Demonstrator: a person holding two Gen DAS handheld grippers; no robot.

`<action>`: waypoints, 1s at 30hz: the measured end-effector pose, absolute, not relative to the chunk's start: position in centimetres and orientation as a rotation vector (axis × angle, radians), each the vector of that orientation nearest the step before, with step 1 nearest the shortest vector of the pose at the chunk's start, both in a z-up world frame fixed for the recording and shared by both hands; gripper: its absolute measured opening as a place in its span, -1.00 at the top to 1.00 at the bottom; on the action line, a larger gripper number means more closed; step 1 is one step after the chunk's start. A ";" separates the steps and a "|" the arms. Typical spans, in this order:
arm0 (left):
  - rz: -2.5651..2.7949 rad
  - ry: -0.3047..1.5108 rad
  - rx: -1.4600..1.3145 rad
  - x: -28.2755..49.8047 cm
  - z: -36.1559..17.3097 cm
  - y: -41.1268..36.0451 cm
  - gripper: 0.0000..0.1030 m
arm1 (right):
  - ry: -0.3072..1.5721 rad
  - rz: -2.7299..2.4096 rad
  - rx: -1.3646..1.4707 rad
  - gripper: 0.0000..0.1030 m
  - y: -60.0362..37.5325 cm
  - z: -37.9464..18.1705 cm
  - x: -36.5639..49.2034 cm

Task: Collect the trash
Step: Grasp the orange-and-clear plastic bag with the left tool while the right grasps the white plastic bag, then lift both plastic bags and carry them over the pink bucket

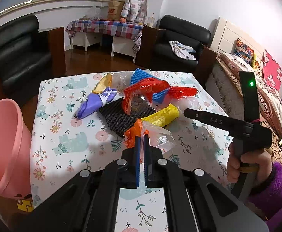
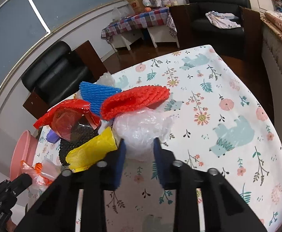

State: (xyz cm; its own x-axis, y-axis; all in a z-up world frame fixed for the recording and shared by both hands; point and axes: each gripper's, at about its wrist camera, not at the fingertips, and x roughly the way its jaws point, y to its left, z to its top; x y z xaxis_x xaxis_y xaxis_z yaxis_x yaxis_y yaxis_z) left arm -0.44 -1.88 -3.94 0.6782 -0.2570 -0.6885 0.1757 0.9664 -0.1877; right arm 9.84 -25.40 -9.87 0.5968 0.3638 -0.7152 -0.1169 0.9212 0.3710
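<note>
A heap of trash lies on the floral table (image 1: 67,100): a purple bag (image 1: 94,104), black foam net (image 1: 121,118), red wrapper (image 1: 141,90), blue net (image 1: 141,75), red net (image 2: 135,100), yellow bag (image 1: 162,116) and a clear crumpled plastic bag (image 2: 141,127). My left gripper (image 1: 141,139) is shut on an orange and clear plastic bag (image 1: 156,137) at the heap's near edge. My right gripper (image 2: 139,145) is open, its fingers on either side of the clear crumpled bag. The right gripper also shows in the left wrist view (image 1: 191,112).
A pink bin (image 1: 3,147) stands off the table's left edge. Black armchairs (image 1: 179,40), a checkered side table (image 1: 106,29) and a bed (image 1: 257,81) surround the table. The table's right half (image 2: 228,100) shows only the patterned cloth.
</note>
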 end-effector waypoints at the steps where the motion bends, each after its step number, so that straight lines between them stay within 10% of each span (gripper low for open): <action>1: -0.244 0.786 -0.110 -0.5 -3.9 -1.8 0.95 | 0.889 0.284 0.300 0.63 -25.5 -9.8 9.7; 30: -0.171 0.645 -0.181 -5.7 -0.5 2.7 0.95 | 0.797 0.468 0.154 0.71 -20.6 -3.4 -0.1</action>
